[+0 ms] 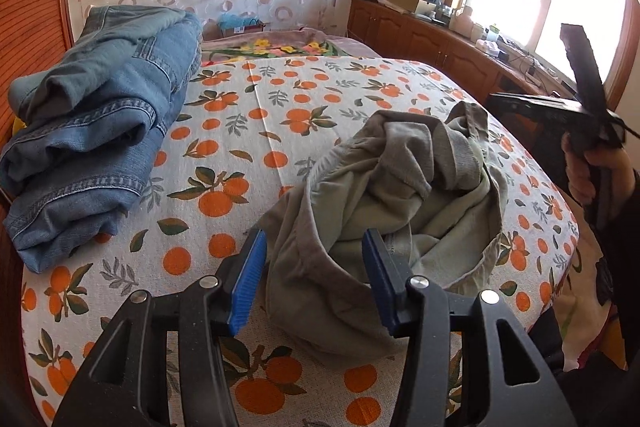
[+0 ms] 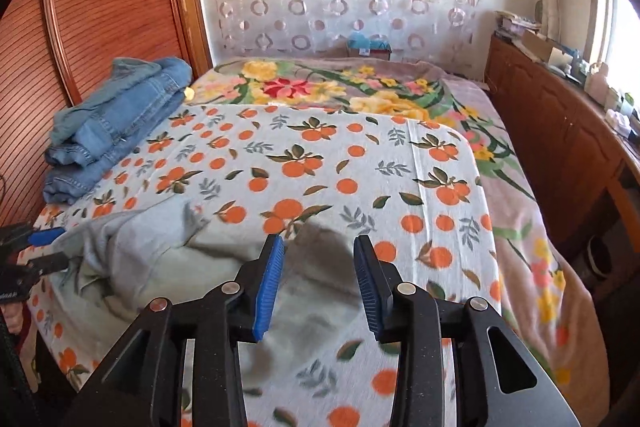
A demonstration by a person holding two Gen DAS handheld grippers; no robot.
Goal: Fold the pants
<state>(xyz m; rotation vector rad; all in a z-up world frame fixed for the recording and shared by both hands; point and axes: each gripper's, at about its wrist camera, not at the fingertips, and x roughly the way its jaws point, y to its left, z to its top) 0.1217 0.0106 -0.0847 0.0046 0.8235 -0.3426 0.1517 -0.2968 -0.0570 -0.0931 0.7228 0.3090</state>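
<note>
At lower centre of both views the pants (image 1: 384, 195) lie crumpled on the bed (image 1: 248, 131), left gripper (image 1: 316, 283) and right gripper (image 2: 318, 291) part-open, empty (unfolded yet); next: grab edges, spread flat.

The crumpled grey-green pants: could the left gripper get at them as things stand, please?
Probably yes. The left gripper is open, its fingers either side of the near edge of the crumpled grey-green pants, and nothing lies between.

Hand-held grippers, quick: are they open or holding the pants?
Left hand-held gripper: open, crumpled grey-green pants between its jaws, not pinched.
Right hand-held gripper: open, holding nothing, over the pants.
</note>
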